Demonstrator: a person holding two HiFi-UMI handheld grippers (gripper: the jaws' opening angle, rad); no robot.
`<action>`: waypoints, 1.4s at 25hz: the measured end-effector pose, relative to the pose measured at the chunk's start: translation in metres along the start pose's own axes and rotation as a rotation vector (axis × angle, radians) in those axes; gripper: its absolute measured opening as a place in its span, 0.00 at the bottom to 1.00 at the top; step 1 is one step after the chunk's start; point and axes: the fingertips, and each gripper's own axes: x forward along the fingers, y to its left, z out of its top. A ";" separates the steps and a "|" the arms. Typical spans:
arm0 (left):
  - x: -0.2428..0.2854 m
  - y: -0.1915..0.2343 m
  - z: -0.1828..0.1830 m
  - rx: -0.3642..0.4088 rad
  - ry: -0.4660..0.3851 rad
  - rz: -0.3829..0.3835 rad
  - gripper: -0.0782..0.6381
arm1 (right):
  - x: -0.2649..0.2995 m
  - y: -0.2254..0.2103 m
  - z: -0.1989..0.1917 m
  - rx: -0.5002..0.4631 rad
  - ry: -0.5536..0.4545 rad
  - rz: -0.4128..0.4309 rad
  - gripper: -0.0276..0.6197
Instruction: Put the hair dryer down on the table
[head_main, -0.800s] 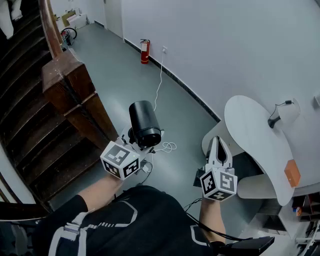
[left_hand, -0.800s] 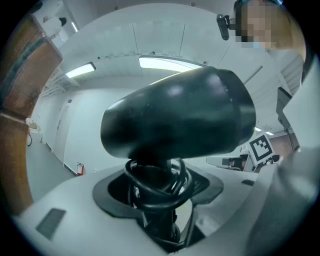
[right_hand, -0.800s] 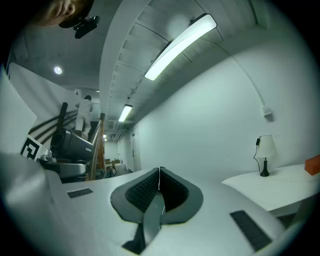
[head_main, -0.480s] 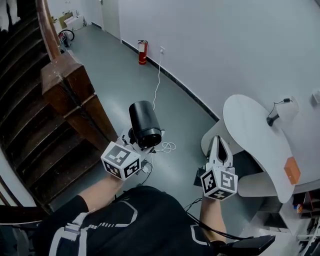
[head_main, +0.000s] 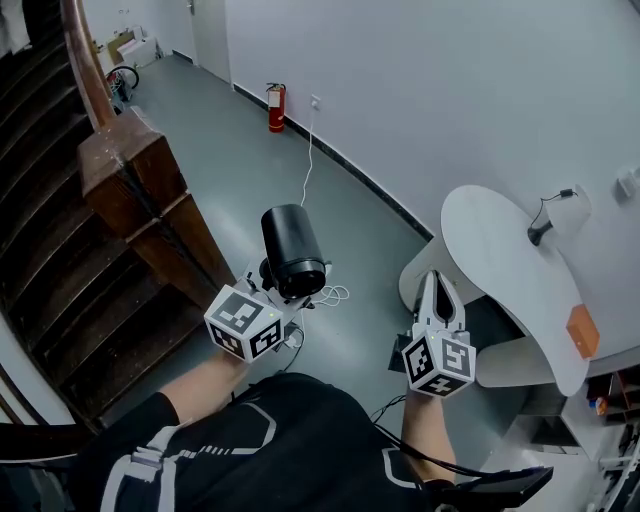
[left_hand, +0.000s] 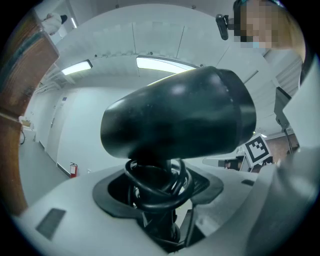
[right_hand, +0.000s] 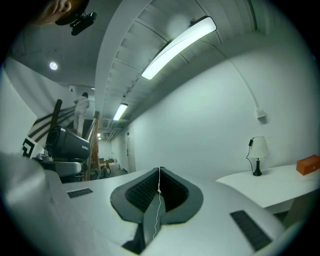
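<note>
- Black, glossy plastic: the dryer (head_main: 293, 250) is not on the table. The left gripper (head_main: 272, 285) holds it in the air over the floor, near the foot of the stairs (head_main: 70, 290).
- The left jaws stand wide and clamp the dryer's handle just under the barrel. The cord (left_hand: 156, 185) is looped round the handle there, so the pads seem to bear partly on cord.
- The barrel sits above the jaws, broad against the thin handle. I judge the dryer fairly light but top-heavy, and apt to swing round the handle if the grip slackens.
- The shell looks stiff and probably slippery. The handle, where it is gripped, is the sound place to take it, and the cord loops likely add some friction.
- The right gripper (head_main: 433, 285) has its jaws shut together with nothing between them. It hangs level between the dryer and the table.
- The white, rounded table (head_main: 500, 270) lies to the right, well apart from the dryer. A small lamp (head_main: 545, 232) stands at its far side and an orange box (head_main: 582, 332) near its edge, with bare top between them.
- To set the dryer down I would lay the barrel on its side on that bare part so it cannot topple. On release the loose cord could snag the jaws.
</note>
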 end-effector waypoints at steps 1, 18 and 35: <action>0.000 -0.001 0.000 -0.001 0.000 -0.004 0.48 | -0.001 -0.001 0.001 0.007 -0.005 -0.005 0.09; 0.005 0.014 0.006 0.023 0.024 -0.053 0.48 | 0.023 0.000 -0.007 0.026 0.026 -0.059 0.09; 0.014 0.037 -0.004 0.008 0.052 -0.126 0.48 | 0.046 0.012 -0.015 0.005 0.052 -0.117 0.09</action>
